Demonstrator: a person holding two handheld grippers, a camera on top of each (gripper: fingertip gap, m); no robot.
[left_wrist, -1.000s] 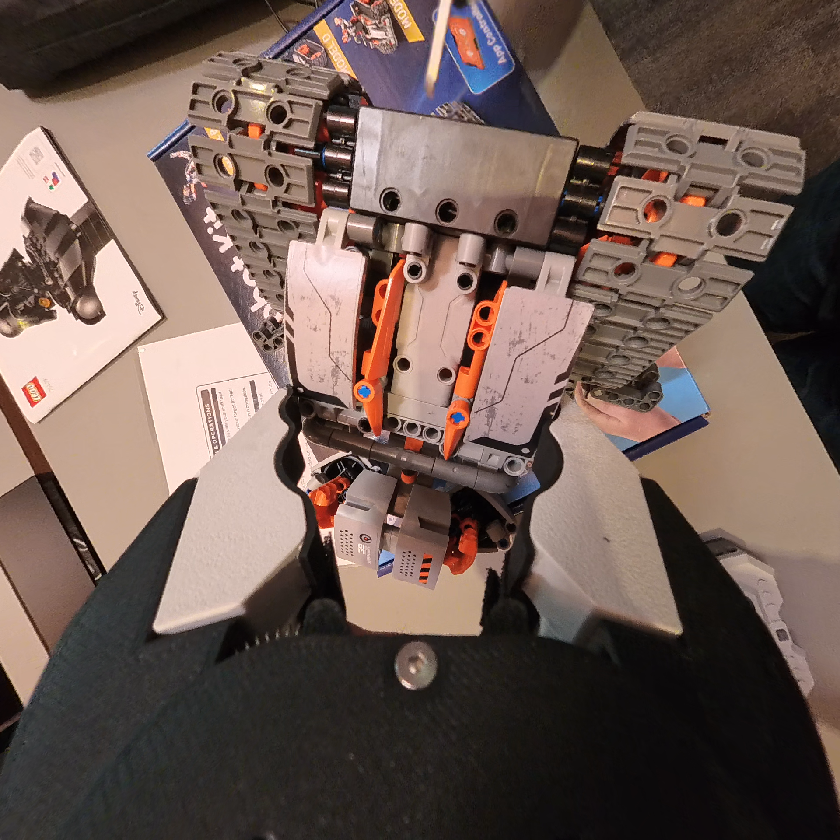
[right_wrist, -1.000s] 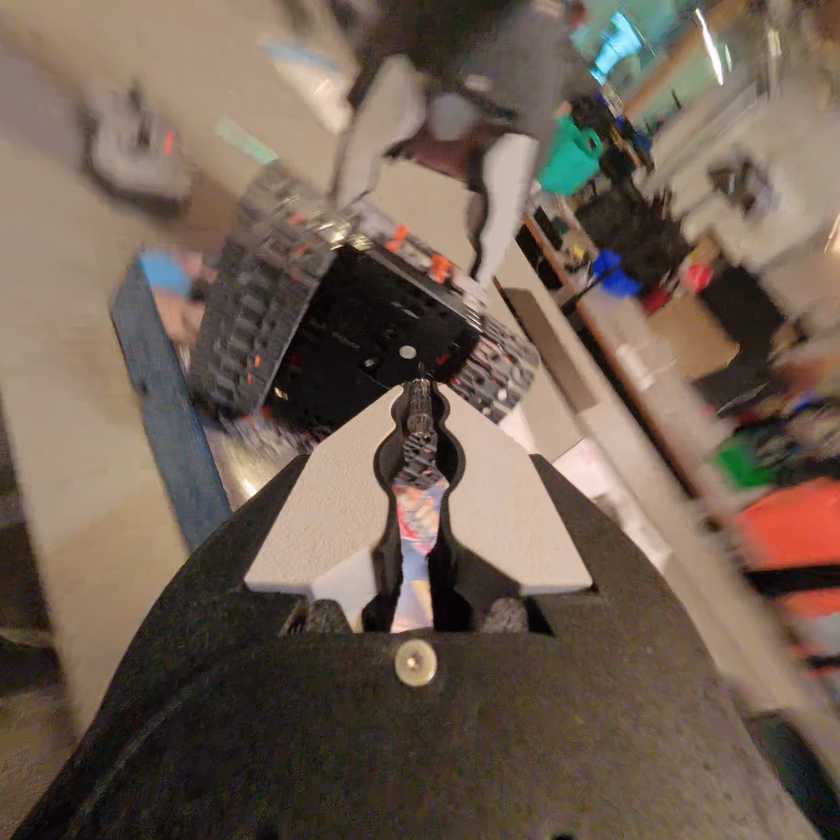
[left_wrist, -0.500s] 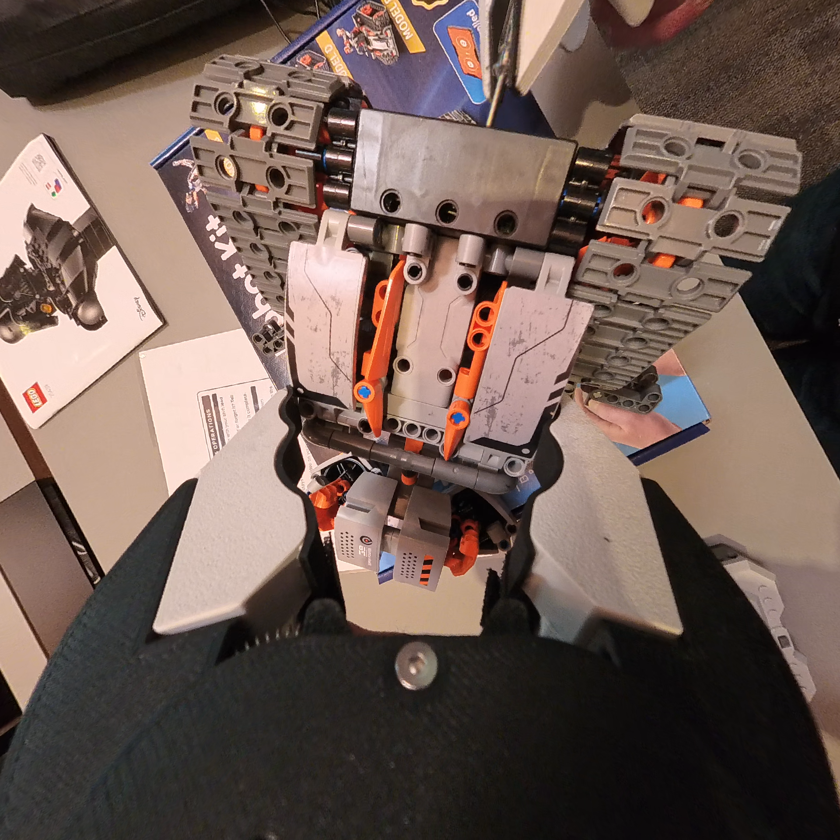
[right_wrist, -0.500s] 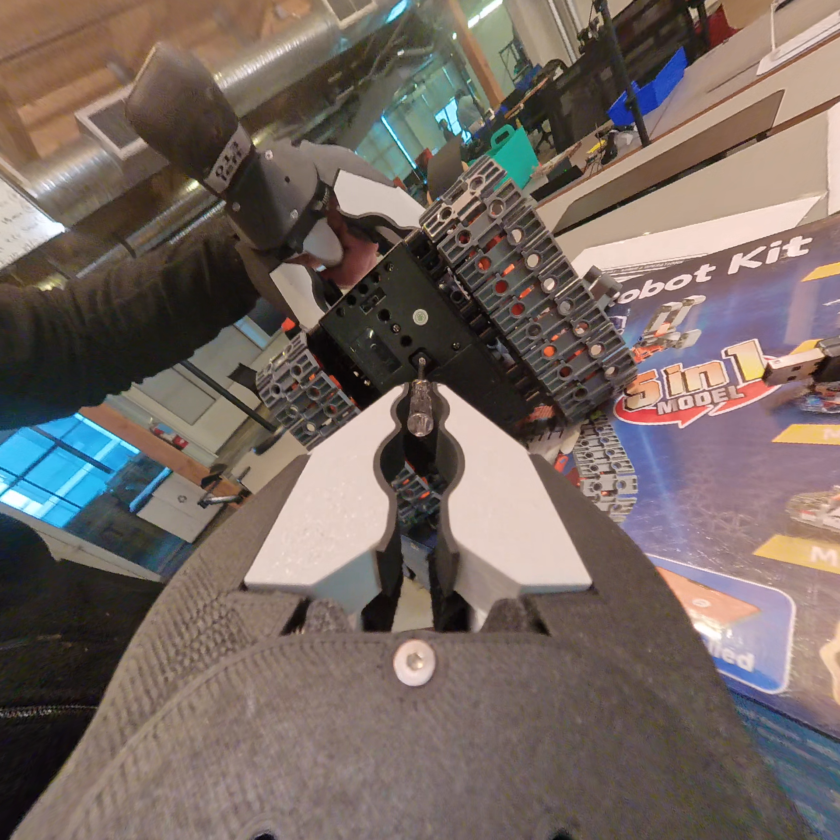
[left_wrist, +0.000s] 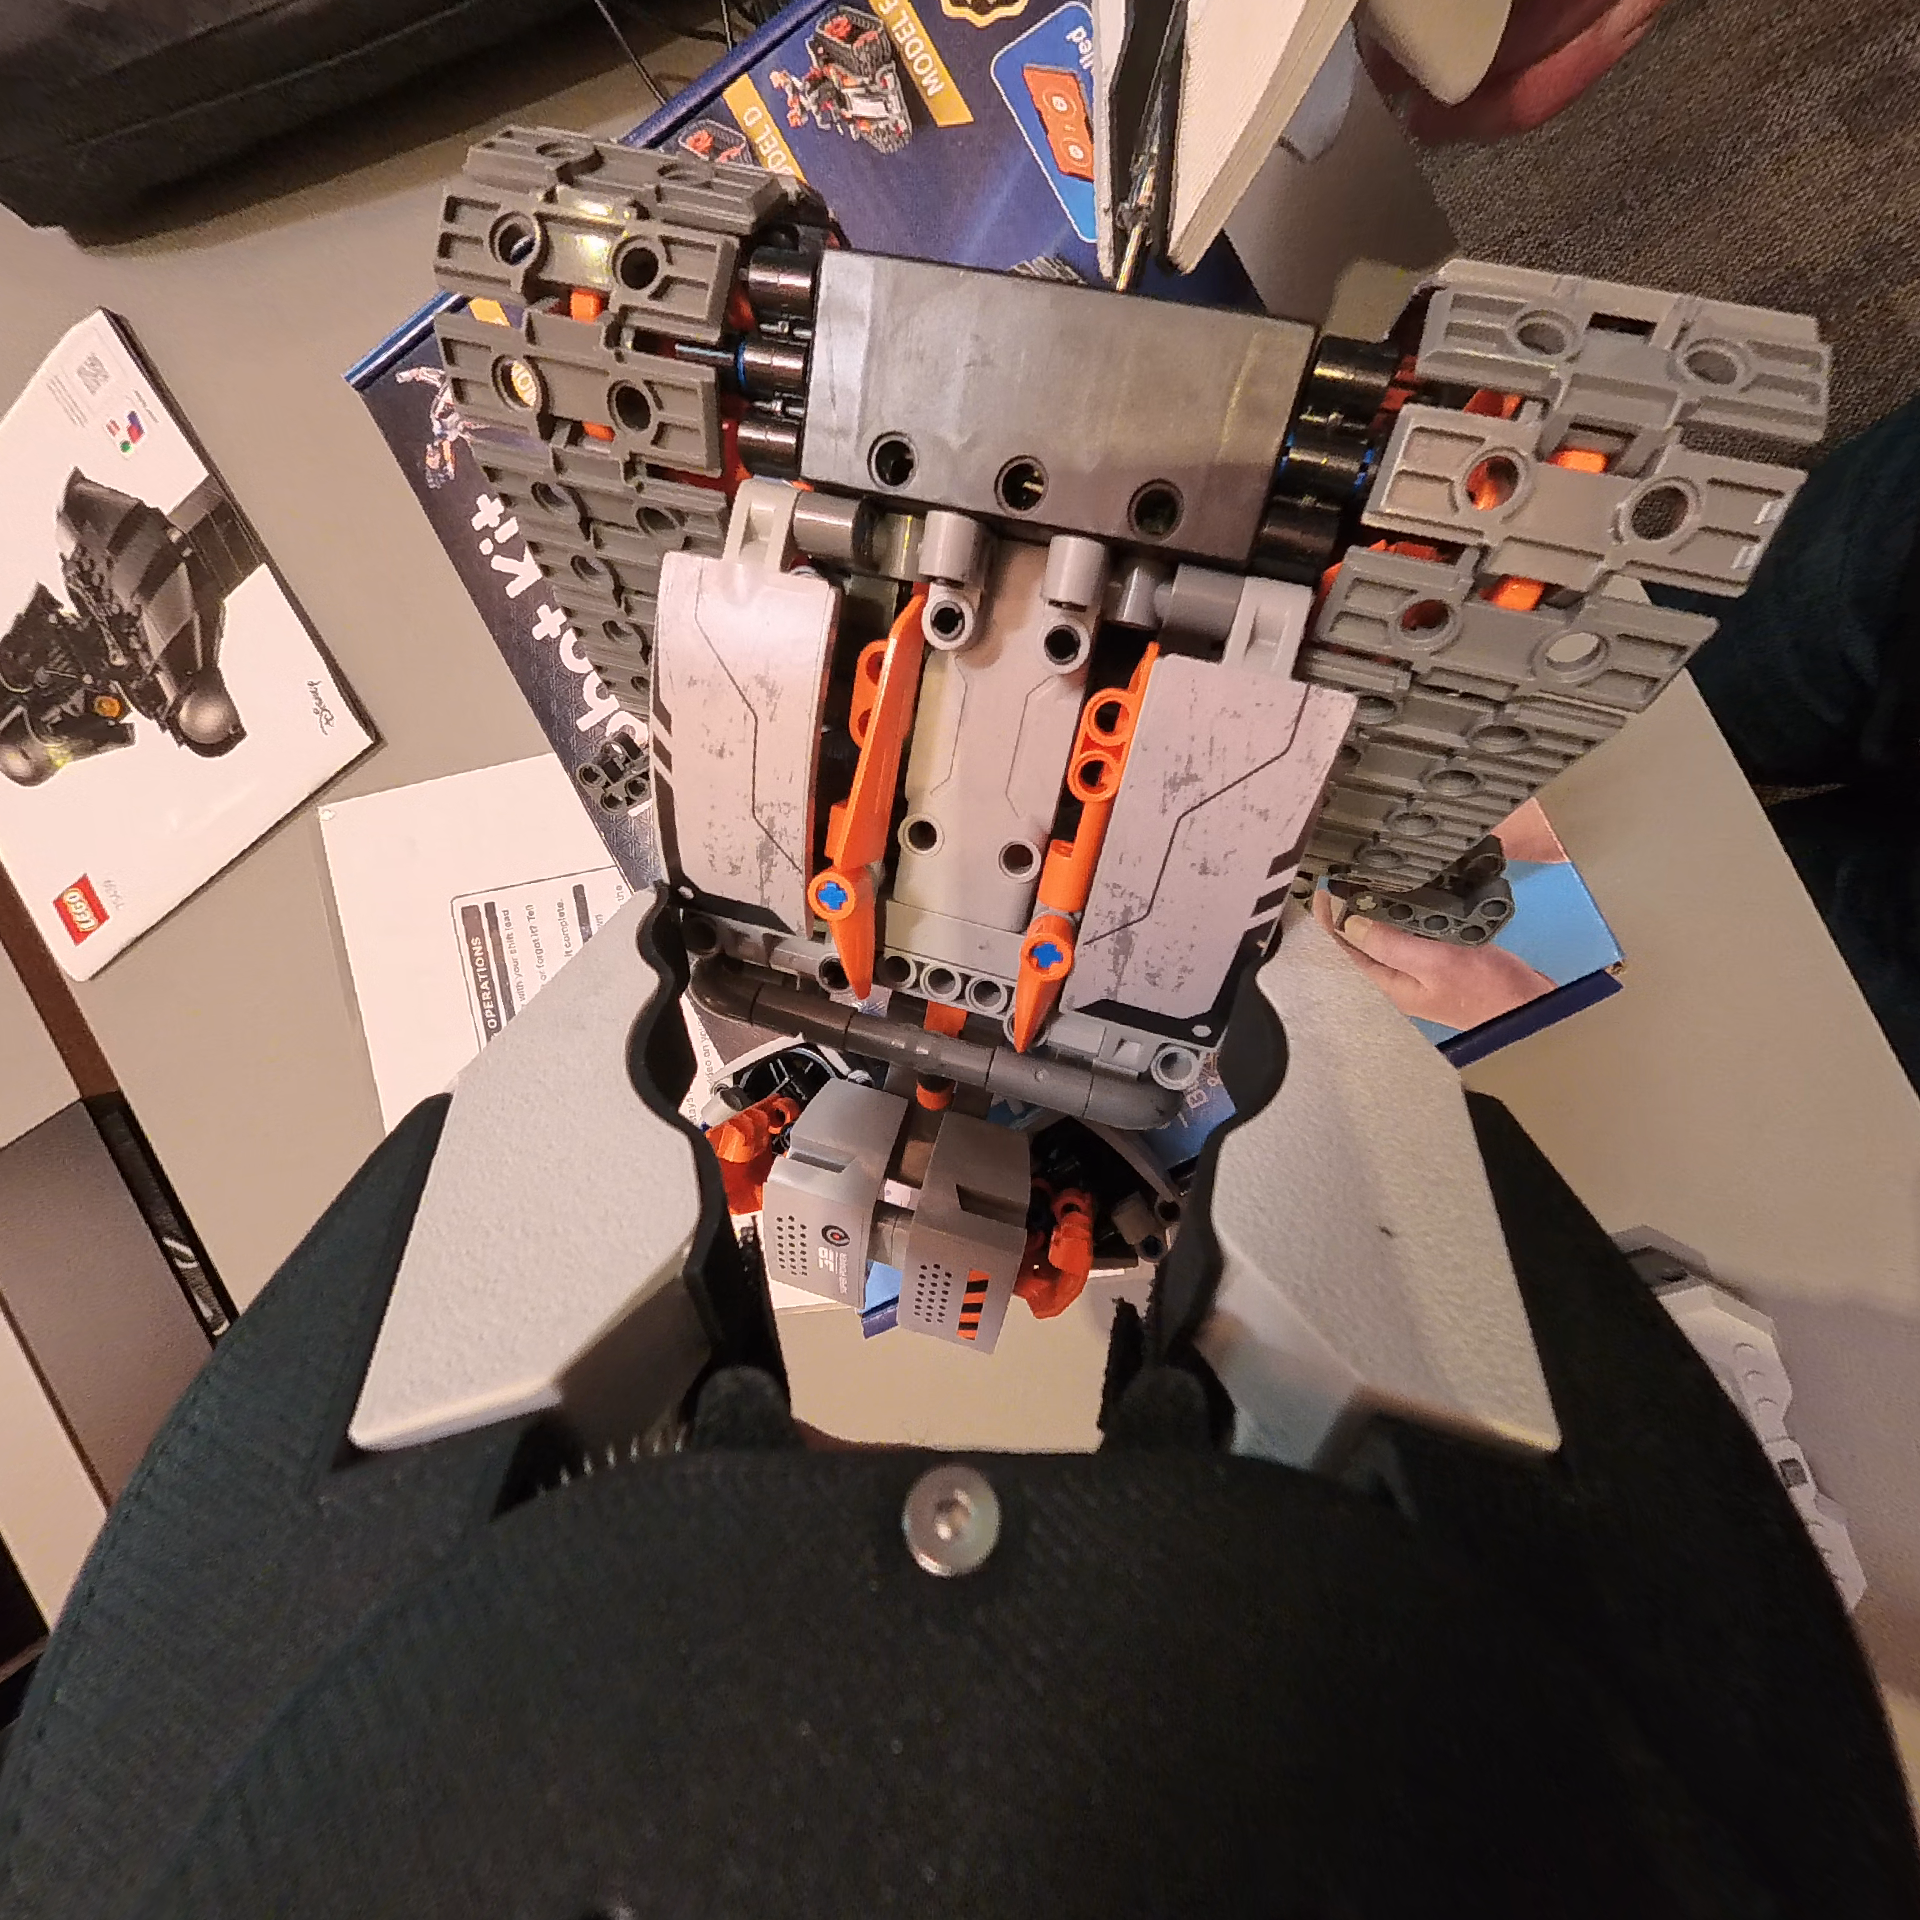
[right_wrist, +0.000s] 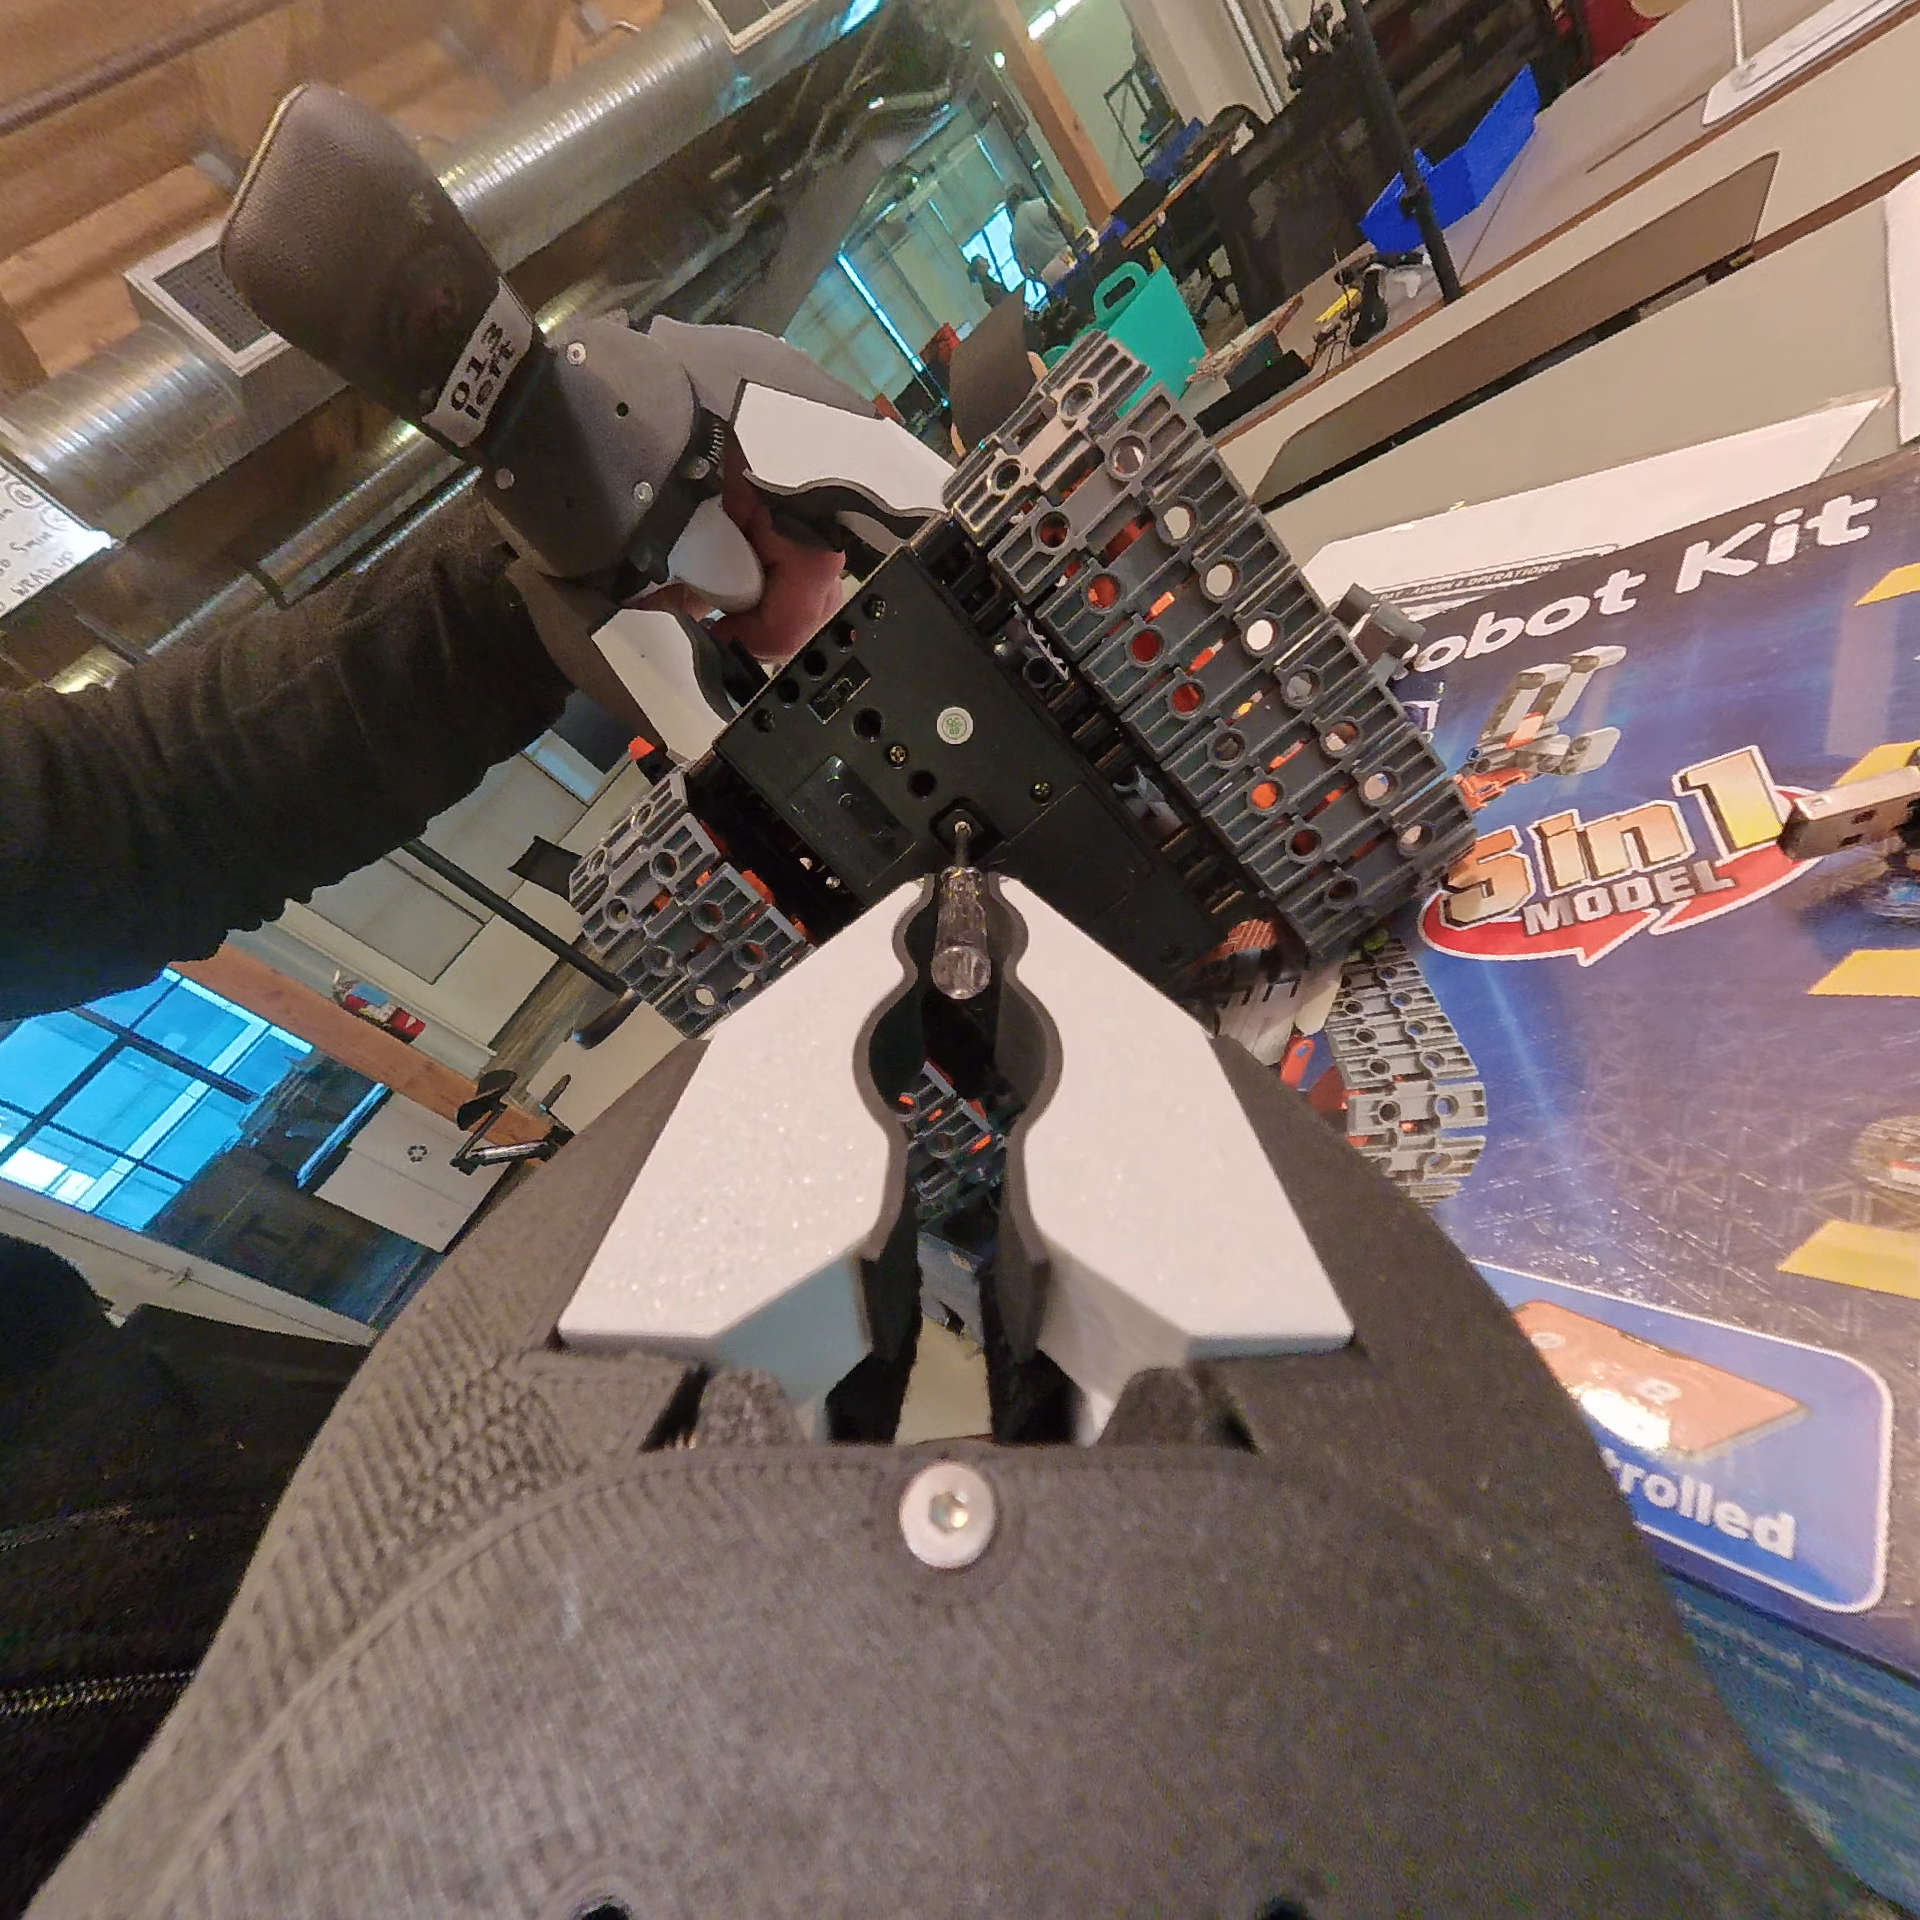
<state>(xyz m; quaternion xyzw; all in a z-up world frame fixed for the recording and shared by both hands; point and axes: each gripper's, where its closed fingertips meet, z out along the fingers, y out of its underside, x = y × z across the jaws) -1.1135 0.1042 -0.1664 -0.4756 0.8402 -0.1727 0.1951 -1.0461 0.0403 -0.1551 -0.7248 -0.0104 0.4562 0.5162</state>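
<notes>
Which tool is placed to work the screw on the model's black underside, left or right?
Right. The right tool grips a small screwdriver whose tip sits at a recessed hole in the black underside. The left tool is clamped on the tracked model, holding it up.

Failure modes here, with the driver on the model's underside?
1. The clear-handled small screwdriver, pinched only at the right claw tips, may twist or slip off the screw in the black battery box.
2. The left claw clamps the grey-and-orange tracked brick robot at one end only; driver pressure might pivot it or pop bricks loose.
</notes>
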